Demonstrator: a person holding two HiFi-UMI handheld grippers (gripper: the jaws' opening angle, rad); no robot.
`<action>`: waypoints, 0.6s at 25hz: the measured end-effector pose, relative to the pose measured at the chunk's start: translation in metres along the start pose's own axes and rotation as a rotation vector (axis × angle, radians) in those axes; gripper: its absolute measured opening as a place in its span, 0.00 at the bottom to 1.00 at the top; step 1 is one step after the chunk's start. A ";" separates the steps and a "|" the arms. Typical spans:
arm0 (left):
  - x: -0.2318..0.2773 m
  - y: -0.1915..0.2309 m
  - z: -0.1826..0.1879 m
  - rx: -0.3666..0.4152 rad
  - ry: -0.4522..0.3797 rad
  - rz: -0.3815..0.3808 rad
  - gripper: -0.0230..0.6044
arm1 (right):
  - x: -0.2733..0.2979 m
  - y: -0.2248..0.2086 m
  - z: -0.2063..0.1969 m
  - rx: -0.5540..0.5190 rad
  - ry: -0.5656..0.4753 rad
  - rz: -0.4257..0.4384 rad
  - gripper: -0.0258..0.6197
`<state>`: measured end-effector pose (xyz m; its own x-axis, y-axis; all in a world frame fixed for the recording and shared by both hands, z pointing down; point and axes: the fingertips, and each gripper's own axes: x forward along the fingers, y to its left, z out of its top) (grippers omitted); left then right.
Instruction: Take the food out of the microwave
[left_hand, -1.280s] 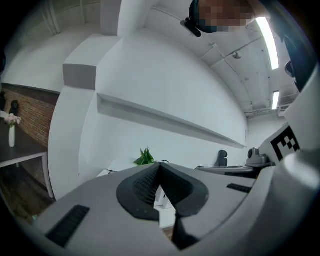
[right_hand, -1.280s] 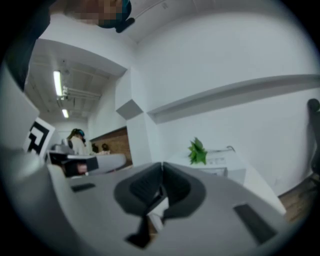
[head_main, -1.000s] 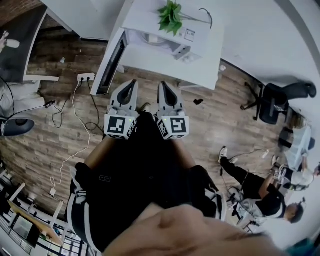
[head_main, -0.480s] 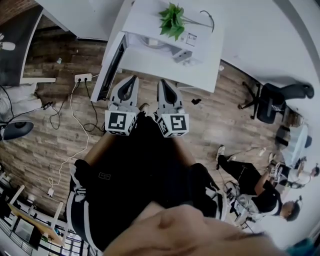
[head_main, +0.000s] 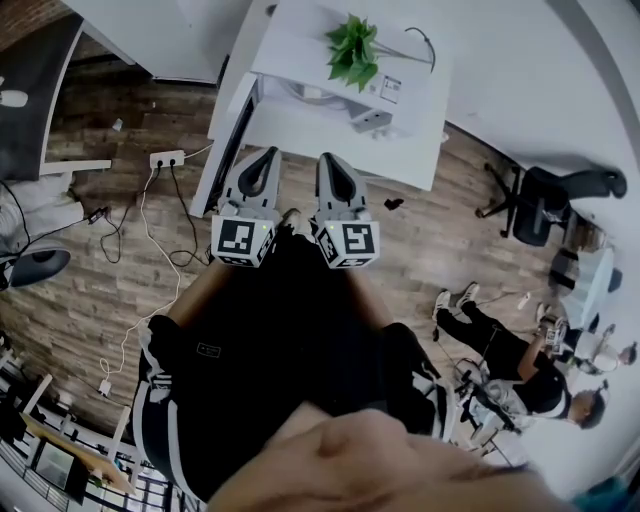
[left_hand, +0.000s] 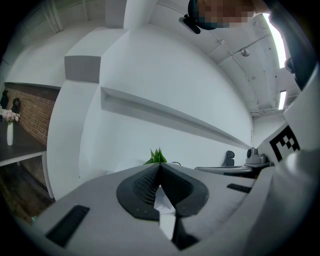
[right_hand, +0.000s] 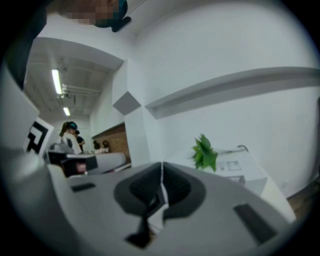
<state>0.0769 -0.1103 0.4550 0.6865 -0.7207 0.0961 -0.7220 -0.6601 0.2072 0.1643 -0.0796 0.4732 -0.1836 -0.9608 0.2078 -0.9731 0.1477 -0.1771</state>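
Since both tongs are pinched fully shut with nothing in them, what matters for the next move is where the microwave sits relative to them. In the head view the left tongs (head_main: 267, 154) and right tongs (head_main: 328, 158) ride side by side at frame centre, both pointing toward the top of the frame. The left gripper view shows the ribbed pads of the left tongs (left_hand: 159, 165) meeting at the tip, and the right gripper view shows the same for the right tongs (right_hand: 161, 165). The white microwave (head_main: 385, 95) with a green plant (head_main: 352, 50) on top sits on the white surface (head_main: 400, 150) at upper centre. That puts it above the pair and a little to the right, clearly apart from both tips, so I'd say the right hand is a bit nearer. In the right gripper view the microwave (right_hand: 240, 167) shows right of the jaw line. Its long side looks to run roughly left to right. The food is presumably inside, but I can't make it out, nor whether the door is open.
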 end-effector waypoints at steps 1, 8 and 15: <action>0.001 0.002 0.001 0.001 -0.002 -0.002 0.09 | 0.004 0.000 0.000 0.000 0.002 0.000 0.09; 0.005 0.015 0.011 -0.015 -0.022 -0.010 0.08 | 0.031 -0.001 -0.004 0.013 0.014 0.000 0.09; 0.011 0.023 0.017 -0.019 -0.020 -0.010 0.08 | 0.057 -0.007 -0.021 -0.017 0.059 -0.001 0.09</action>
<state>0.0660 -0.1373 0.4440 0.6914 -0.7186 0.0746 -0.7135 -0.6630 0.2266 0.1574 -0.1304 0.5061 -0.1900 -0.9455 0.2645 -0.9753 0.1510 -0.1610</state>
